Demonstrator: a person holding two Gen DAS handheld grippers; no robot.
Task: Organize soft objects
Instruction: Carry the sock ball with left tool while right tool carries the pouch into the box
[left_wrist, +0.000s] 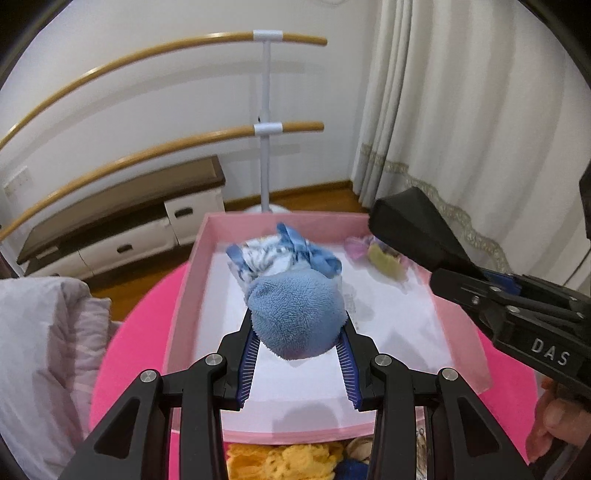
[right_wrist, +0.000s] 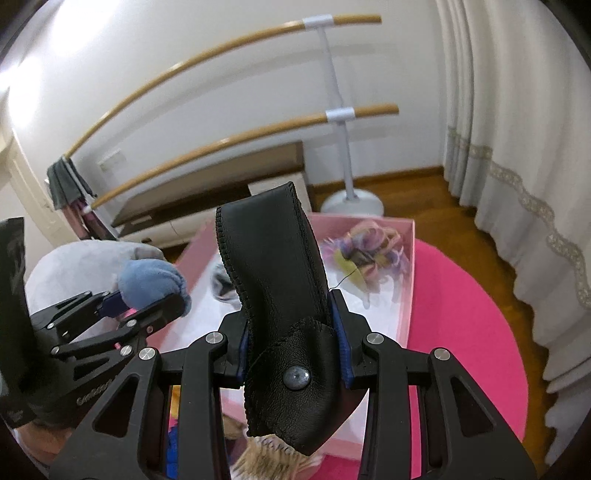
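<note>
My left gripper (left_wrist: 297, 345) is shut on a fluffy blue cloth (left_wrist: 295, 317) and holds it over the pink box (left_wrist: 181, 295); the cloth also shows in the right wrist view (right_wrist: 147, 282). A blue-and-white patterned fabric bundle (left_wrist: 273, 256) lies in the box behind it. My right gripper (right_wrist: 291, 334) is shut on a black leather pouch (right_wrist: 273, 280) with a snap button, held above the box; the pouch also shows in the left wrist view (left_wrist: 410, 225). A purple-and-yellow soft item (right_wrist: 364, 254) lies in the box's far right corner.
The box sits on a round pink table (right_wrist: 461, 314). Yellow yarn (left_wrist: 284, 461) lies at the near edge below the box. A grey quilted bundle (left_wrist: 44, 350) is at left. A ballet barre stand (left_wrist: 266, 125), low cabinet (left_wrist: 122, 221) and curtains (left_wrist: 461, 110) stand behind.
</note>
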